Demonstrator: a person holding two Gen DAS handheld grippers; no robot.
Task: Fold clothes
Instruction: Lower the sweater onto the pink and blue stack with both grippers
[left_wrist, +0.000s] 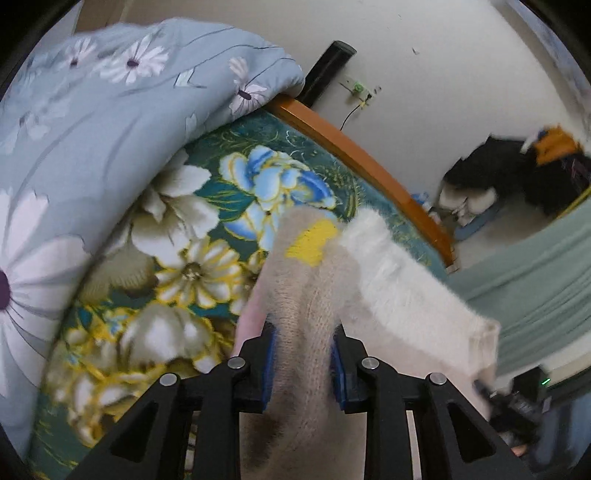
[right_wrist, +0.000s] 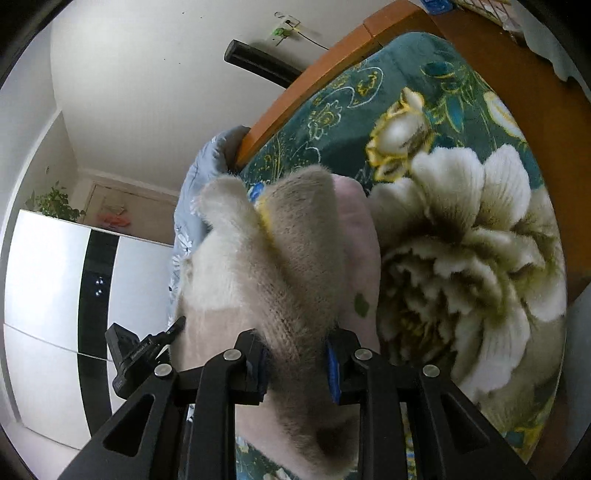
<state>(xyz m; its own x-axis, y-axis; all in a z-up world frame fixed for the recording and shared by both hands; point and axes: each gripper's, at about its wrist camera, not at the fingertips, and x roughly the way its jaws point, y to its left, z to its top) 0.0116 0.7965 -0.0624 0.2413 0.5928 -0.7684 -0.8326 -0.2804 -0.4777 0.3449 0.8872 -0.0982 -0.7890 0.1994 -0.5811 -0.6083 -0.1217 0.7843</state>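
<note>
A fuzzy sweater in beige, white and pink with a yellow patch (left_wrist: 310, 273) hangs lifted above the green floral bedspread (left_wrist: 192, 229). My left gripper (left_wrist: 303, 363) is shut on a beige fold of it, which bulges between the blue pads. The sweater stretches right toward the other gripper, seen at the lower right (left_wrist: 517, 398). In the right wrist view the same sweater (right_wrist: 280, 258) fills the middle. My right gripper (right_wrist: 297, 363) is shut on a thick beige bunch of it. The left gripper's body (right_wrist: 140, 354) shows at the lower left, touching the sweater's edge.
A light blue daisy-print quilt (left_wrist: 92, 122) is heaped on the bed at left. The orange wooden bed frame (left_wrist: 362, 158) runs along the far side by the white wall. A teal sheet (left_wrist: 535, 280) and dark clutter (left_wrist: 517, 173) lie right. A white wardrobe (right_wrist: 55, 295) stands left.
</note>
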